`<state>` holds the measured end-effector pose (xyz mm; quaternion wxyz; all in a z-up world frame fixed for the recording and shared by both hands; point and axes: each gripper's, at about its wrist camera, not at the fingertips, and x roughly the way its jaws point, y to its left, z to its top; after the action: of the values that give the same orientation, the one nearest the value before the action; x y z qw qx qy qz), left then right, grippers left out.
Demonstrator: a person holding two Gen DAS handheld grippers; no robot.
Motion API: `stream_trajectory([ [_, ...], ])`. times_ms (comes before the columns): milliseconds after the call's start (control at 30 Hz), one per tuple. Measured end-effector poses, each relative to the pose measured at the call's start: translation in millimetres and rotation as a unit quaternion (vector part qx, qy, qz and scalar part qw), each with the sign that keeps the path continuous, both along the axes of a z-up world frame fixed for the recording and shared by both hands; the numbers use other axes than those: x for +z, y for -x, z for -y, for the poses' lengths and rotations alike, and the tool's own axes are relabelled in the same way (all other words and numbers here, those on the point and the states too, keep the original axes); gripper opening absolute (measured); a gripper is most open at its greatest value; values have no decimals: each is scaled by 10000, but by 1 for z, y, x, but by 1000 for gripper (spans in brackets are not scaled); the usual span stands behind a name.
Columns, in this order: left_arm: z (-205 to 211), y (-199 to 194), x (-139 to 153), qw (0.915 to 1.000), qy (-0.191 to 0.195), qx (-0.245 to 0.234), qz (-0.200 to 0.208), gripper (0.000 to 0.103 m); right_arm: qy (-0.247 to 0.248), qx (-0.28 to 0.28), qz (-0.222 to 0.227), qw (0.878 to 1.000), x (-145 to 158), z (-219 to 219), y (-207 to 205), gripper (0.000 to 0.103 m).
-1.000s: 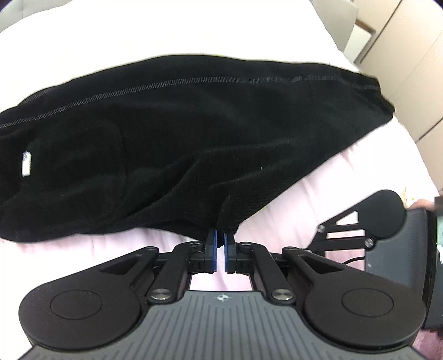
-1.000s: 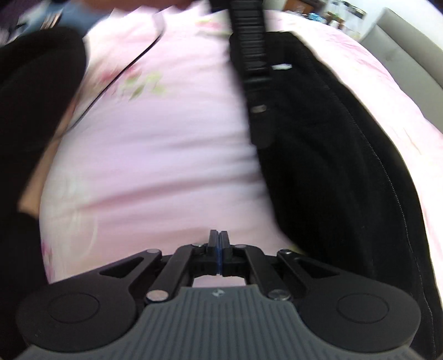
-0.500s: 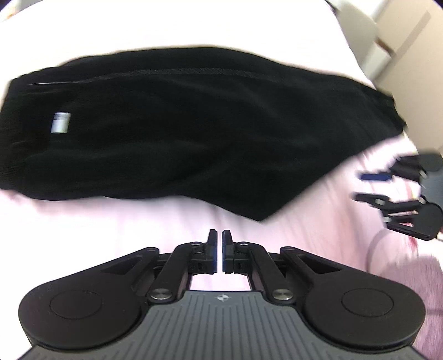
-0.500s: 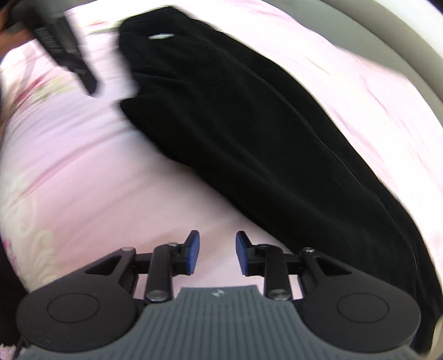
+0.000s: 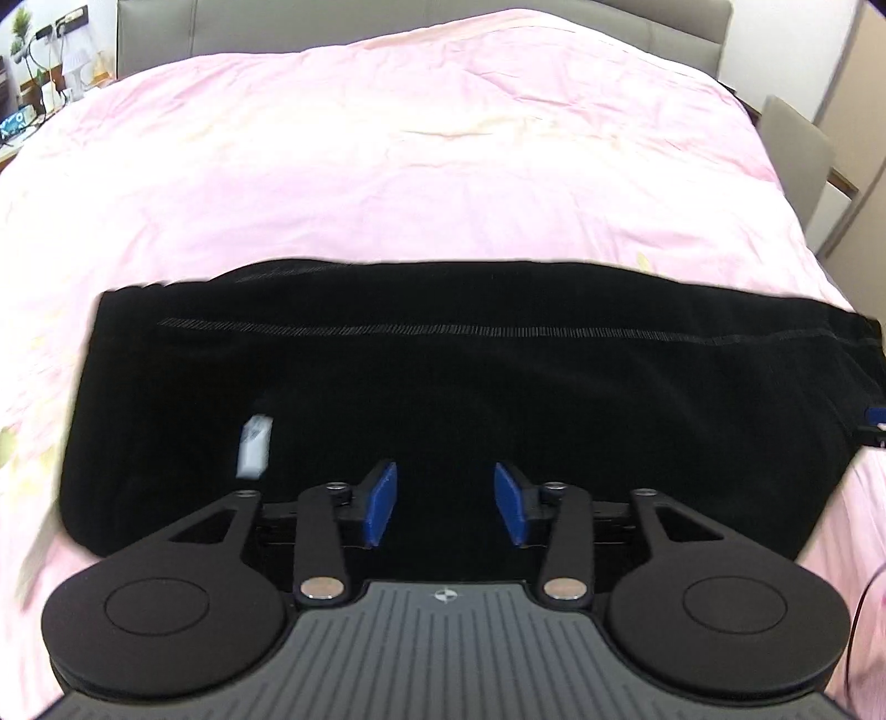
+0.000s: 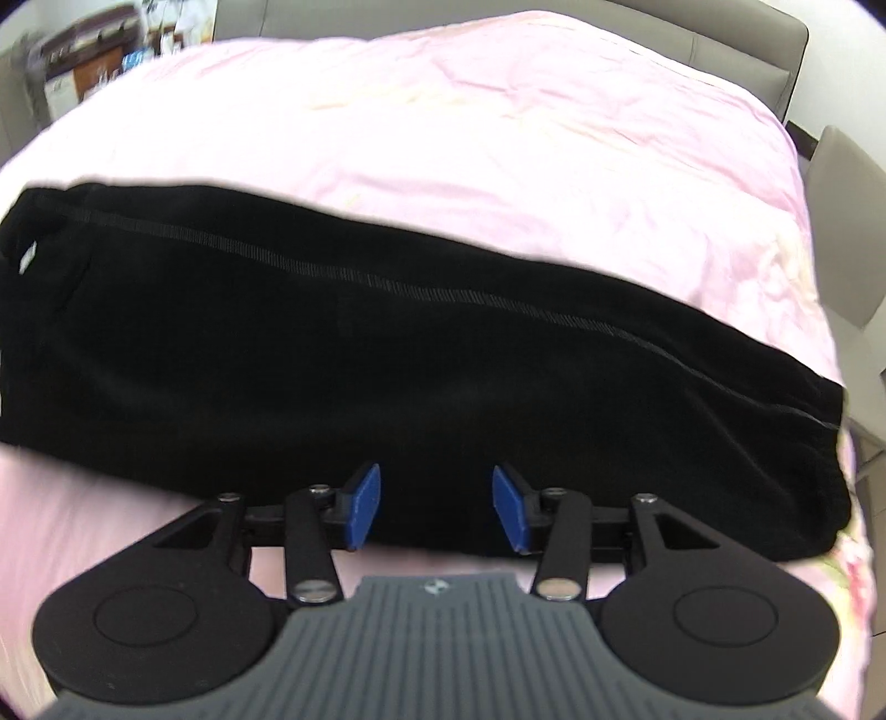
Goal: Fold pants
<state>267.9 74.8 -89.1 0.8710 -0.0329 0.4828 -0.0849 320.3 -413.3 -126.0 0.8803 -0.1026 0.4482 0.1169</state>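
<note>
Black pants (image 5: 470,387) lie folded lengthwise across a pink bed, waist end at the left with a white label (image 5: 253,447), cuffs at the right. In the left wrist view my left gripper (image 5: 444,507) hovers over the near edge by the waist; its jaws are opening and its blue pads press on nothing. My right gripper (image 6: 436,509) hangs above the near edge of the pants (image 6: 387,360) toward the cuff end, its jaws also opening with no cloth pinched. A blue pad of the right gripper (image 5: 875,423) shows at the far right of the left wrist view.
The pink bedspread (image 5: 443,155) stretches beyond the pants to a grey headboard (image 5: 387,16). A grey chair (image 5: 797,149) stands right of the bed. Shelves with small items (image 6: 99,61) sit at the back left.
Both grippers went from shut to open. The left let go of the pant edge and shifted over the waist end. The right swung round to face the pants near the cuffs.
</note>
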Motion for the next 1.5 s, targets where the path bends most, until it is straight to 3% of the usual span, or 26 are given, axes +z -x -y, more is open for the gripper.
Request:
stream_trajectory([
  [67,11,-20,-5,9998,-92,22,167,52,-99,61,57,9999,-4,-13,-19,51],
  [200,33,-48,-5,9954,-539,-595,516,74,-24,519,204,9984,-7,-43,-63,63],
  [367,56,-85,-5,9719,-1408,-1794,580,79,388,1327,60,9904,-14,-69,-121,65],
  [533,70,-111,-23,9521,-1691,-2524,356,81,690,1853,-76,9802,-27,-77,-162,65],
  [633,73,-121,-43,9463,-1782,-2691,173,81,750,1964,-192,9775,-39,-79,-174,65],
  [733,74,-132,-54,9516,-1597,-2625,-16,73,682,2024,-267,9766,-47,-80,-177,65],
  [800,72,-133,-56,9582,-1301,-2542,-180,43,530,1961,-424,9782,-53,-78,-184,64],
  [833,72,-134,-57,9595,-1208,-2535,-203,36,448,1915,-494,9792,-54,-75,-186,57],
  [867,74,-132,-56,9592,-1233,-2537,-164,26,423,1877,-512,9800,-54,-73,-186,40],
  [900,77,-128,-56,9580,-1343,-2532,-89,20,448,1878,-479,9800,-54,-73,-186,29],
  [933,80,-126,-53,9572,-1397,-2535,-17,18,470,1930,-451,9790,-52,-73,-183,0],
  [1000,83,-122,-47,9576,-1488,-2461,137,13,579,2063,-302,9763,-48,-75,-175,0],
  [1233,79,-132,-13,9655,-1527,-2054,477,10,719,1928,533,9772,-10,-75,-160,0],
  [1300,82,-146,-15,9707,-1479,-1841,447,10,705,1724,545,9810,-7,-79,-171,0],
  [1367,90,-155,-27,9704,-1611,-1764,343,11,765,1583,433,9835,-14,-82,-178,0],
  [1433,96,-160,-42,9691,-1739,-1742,158,16,897,1440,232,9852,-32,-89,-184,0],
  [1500,97,-162,-50,9705,-1818,-1574,171,33,1014,1309,162,9861,-44,-93,-184,0],
])
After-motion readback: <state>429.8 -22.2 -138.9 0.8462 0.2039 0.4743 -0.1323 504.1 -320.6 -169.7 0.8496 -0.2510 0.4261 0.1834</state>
